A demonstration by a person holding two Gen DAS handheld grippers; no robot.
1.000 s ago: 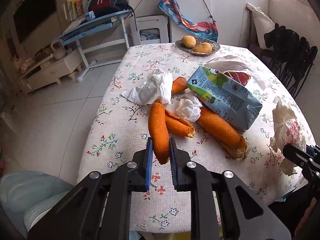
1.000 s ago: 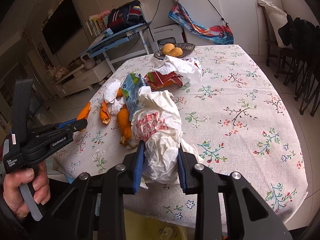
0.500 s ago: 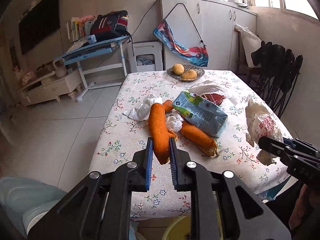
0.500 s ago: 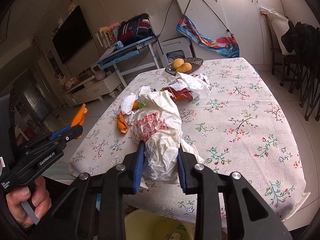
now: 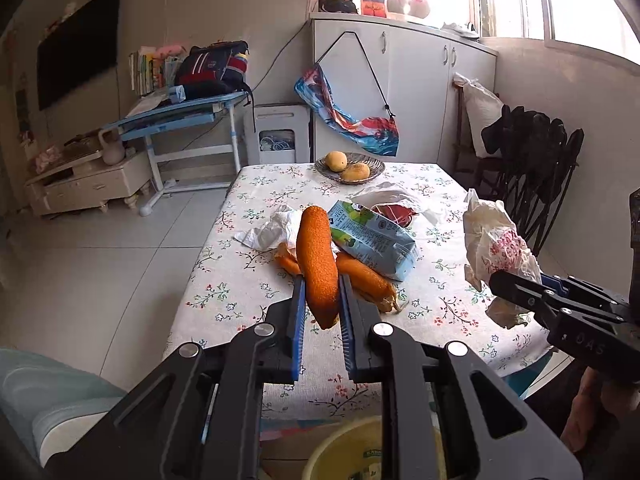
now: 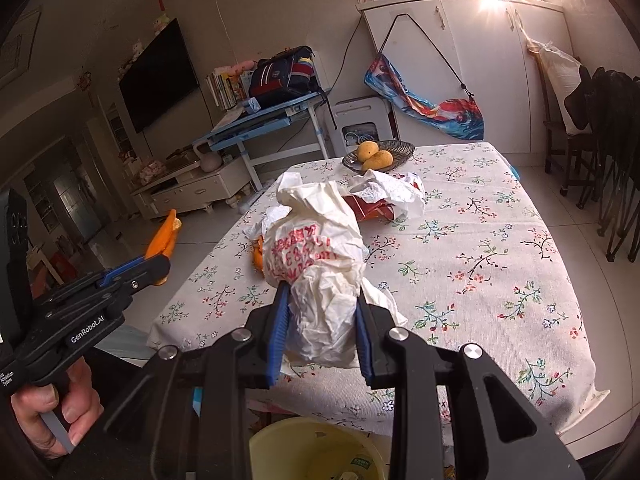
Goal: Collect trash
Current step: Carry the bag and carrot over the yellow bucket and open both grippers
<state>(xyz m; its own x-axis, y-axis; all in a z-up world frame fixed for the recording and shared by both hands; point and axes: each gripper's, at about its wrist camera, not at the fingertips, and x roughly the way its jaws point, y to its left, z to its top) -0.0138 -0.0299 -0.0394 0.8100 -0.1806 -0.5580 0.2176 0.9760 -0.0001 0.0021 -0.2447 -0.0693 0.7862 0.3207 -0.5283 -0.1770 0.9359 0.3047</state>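
My left gripper (image 5: 320, 312) is shut on a long orange peel (image 5: 317, 264), held in the air before the table's near edge. My right gripper (image 6: 320, 320) is shut on a crumpled white plastic bag with red print (image 6: 316, 256), also off the table. A yellow bin (image 6: 316, 450) sits on the floor right below both grippers; it also shows in the left wrist view (image 5: 348, 452). On the floral table (image 5: 440, 304) lie more orange peels (image 5: 366, 278), a blue-green carton (image 5: 372, 240), white tissue (image 5: 272, 228) and a red wrapper under white paper (image 5: 394, 206).
A dish with two yellow fruits (image 5: 349, 166) stands at the table's far end. Dark chairs (image 5: 536, 168) stand to the right. A blue desk (image 5: 180, 120) and a low cabinet (image 5: 88, 180) are at the back left, white cupboards (image 5: 400, 92) behind.
Both grippers have pulled back from the table and risen with their loads. The orange peel is lifted off the tabletop, and the yellow bin has come into view below.
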